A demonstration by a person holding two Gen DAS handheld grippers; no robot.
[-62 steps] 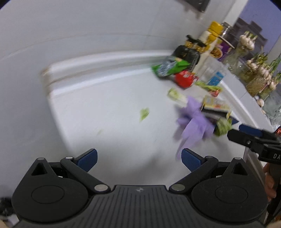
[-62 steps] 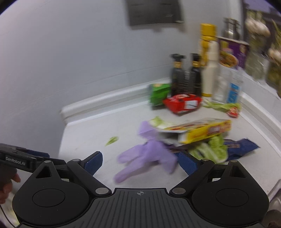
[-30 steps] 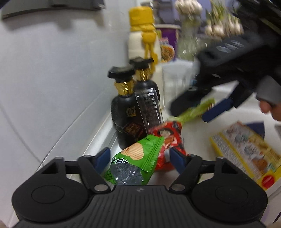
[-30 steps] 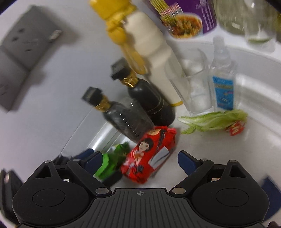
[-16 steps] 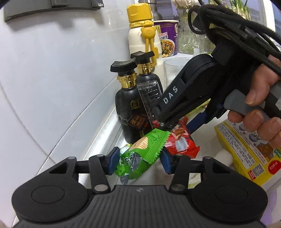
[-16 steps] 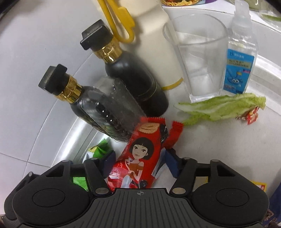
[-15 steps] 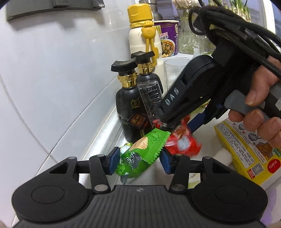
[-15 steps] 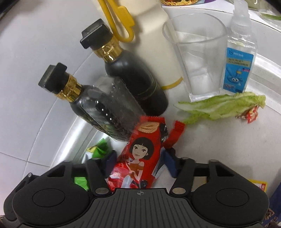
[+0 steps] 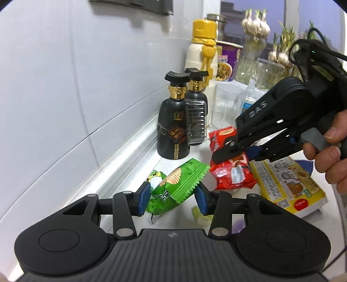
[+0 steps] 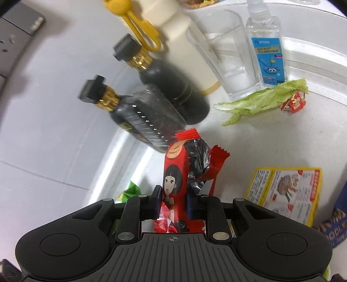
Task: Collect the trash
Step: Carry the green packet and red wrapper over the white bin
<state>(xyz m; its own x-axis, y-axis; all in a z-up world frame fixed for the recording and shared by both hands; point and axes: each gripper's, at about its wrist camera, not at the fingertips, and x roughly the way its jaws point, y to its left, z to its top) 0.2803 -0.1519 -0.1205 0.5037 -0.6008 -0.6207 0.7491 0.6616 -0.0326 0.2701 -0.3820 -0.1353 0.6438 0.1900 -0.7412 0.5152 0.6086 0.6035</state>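
White desk (image 9: 121,173) ran into a corner, with a raised ribbed lip (image 9: 138,138) where it met the wall. Wall (image 9: 65,76) was large pale glossy tiles with thin grout lines. Dark panel (image 9: 138,6) was mounted high on it. Window (image 9: 234,10) at the far end showed dusky purple-blue sky. Lighting was even, cool white.

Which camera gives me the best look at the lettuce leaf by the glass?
The right wrist view. There the lettuce leaf lies in full sight on the counter, in front of the glass and the spray bottle. In the left wrist view the right tool and the hand holding it hide it.
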